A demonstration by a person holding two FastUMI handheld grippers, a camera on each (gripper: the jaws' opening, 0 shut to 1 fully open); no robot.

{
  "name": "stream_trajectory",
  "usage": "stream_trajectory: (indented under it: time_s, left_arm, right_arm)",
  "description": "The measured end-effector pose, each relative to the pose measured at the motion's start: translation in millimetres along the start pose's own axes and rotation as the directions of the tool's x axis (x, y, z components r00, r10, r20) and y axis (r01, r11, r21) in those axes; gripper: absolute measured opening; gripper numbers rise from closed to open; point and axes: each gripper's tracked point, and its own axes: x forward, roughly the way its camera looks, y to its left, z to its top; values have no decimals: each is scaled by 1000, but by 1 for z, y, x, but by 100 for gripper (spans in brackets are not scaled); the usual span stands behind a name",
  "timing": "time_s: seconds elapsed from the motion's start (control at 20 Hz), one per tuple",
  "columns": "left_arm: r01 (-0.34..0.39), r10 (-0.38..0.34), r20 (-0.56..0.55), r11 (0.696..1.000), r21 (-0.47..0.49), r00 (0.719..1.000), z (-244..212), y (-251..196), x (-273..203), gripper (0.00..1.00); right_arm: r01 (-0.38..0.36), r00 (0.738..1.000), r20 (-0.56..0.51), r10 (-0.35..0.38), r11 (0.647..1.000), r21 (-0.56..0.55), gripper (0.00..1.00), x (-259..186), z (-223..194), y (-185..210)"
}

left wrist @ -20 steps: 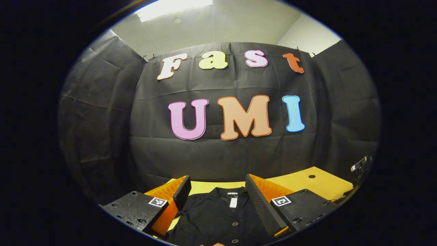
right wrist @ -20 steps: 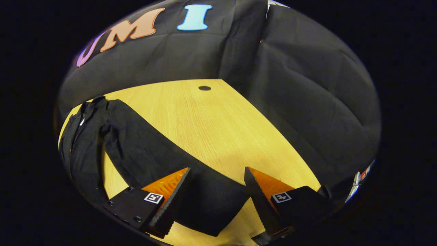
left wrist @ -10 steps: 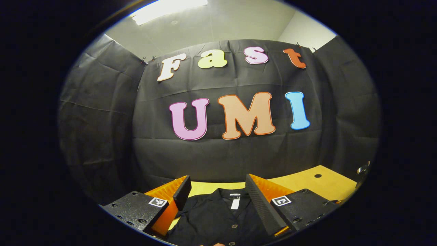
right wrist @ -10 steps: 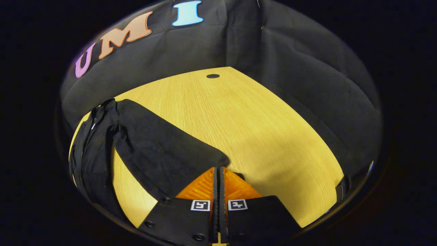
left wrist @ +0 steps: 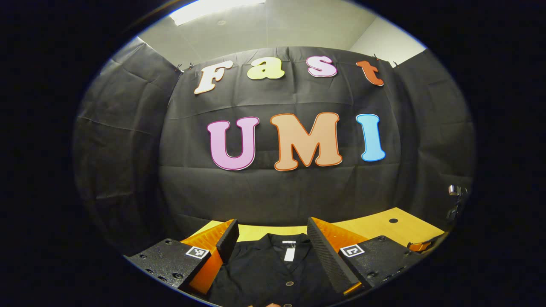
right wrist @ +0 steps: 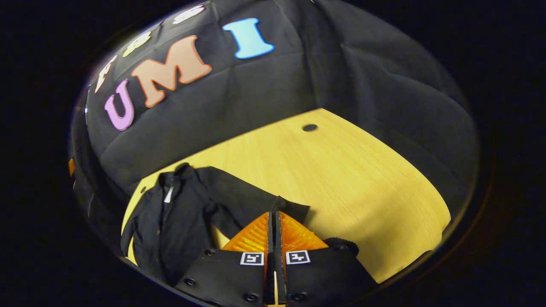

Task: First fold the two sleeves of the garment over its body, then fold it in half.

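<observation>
Two claws: the right claw [right wrist: 273,213], pinched shut on the black shirt's [right wrist: 179,221] sleeve [right wrist: 247,200], has lifted it off the counter [right wrist: 362,179] since earlier; the left claw [left wrist: 271,234] hovers open above the collar, its white tag [left wrist: 289,254] unreadable.

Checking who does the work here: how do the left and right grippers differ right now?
The left gripper is open and grips nothing; the right gripper is shut on the sleeve. The left points at the collar, the right at the sleeve's end. Both are over the black garment.
</observation>
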Motion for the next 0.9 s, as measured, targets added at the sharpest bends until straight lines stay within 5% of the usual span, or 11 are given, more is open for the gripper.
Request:
stream_trajectory:
  time_s: [0.45,0.9]
  left_arm:
    - [-22,22,-19,999,-29,1000,-16,57,3,95]
    - [-42,41,-33,998,-36,999,-29,123,6,98]
  right_arm:
    - [-162,978,108,180,974,-158,4,7,54,159]
    - [-267,952,86,294,934,-237,4,24,40,287]
